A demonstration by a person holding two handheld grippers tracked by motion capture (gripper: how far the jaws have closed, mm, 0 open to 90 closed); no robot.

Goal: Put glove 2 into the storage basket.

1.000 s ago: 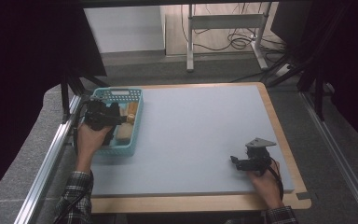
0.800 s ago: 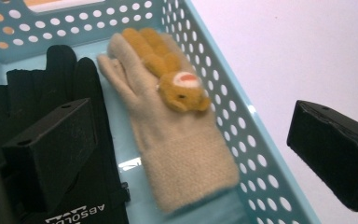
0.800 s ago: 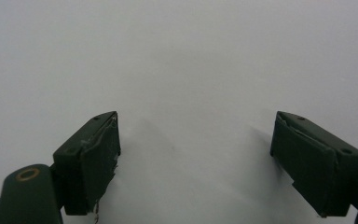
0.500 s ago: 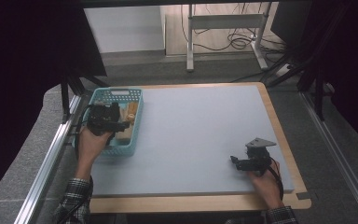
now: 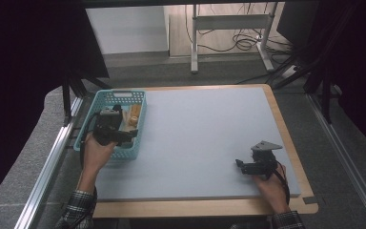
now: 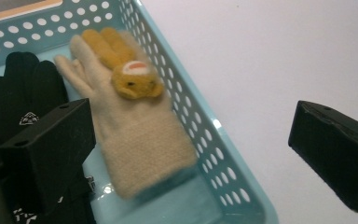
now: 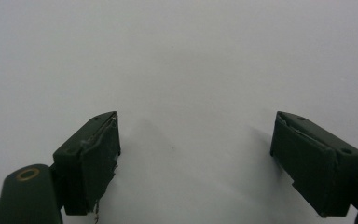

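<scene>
A teal perforated basket (image 5: 106,97) stands at the left edge of the grey mat (image 5: 205,129). Inside lies a beige knitted glove (image 6: 135,135) with an orange plush animal (image 6: 133,79) on it, and black gloves (image 6: 23,88) lie beside it. My left gripper (image 5: 126,134) hovers low over the basket's near part, open. Its jaws straddle the basket's right wall (image 6: 200,135), one inside next to the beige glove and one out over the mat, with nothing gripped. My right gripper (image 5: 240,164) rests at the mat's near right, open (image 7: 196,135) over bare mat.
The mat lies on a wooden board (image 5: 286,129) with metal rails (image 5: 52,162) along both sides. Behind the table stand a white cabinet (image 5: 124,28) and a desk frame with cables (image 5: 228,24) on the floor.
My left gripper has drifted a little nearer to the person, toward the basket's near right side. The right gripper has stayed put.
</scene>
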